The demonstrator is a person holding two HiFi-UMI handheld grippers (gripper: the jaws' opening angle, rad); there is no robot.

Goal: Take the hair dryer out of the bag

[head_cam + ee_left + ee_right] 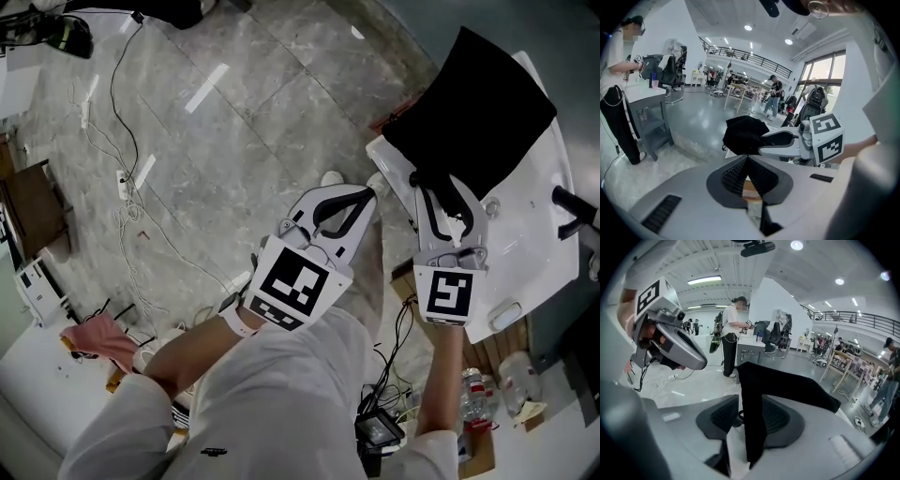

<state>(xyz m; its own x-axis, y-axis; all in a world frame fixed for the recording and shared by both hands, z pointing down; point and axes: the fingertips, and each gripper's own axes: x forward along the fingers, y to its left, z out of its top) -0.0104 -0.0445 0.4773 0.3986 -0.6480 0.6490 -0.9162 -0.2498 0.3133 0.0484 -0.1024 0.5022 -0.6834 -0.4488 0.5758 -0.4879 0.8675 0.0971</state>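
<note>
Hair dryer is out of sight, presumably inside the soft black fabric bag (478,103) on the white table (539,239) at two o'clock. My right gripper (749,414) stands wide apart around the bag's limp black strap (752,380), not pinching. My left gripper (748,159) is closed, empty. I expect a rigid, slick body; best gripped by its handle.

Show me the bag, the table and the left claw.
Bag (487,103): head view, middle of its black side.
Table (542,246): head view, bare white top.
Left claw (746,158): left gripper view, where its shut tips meet.
</note>
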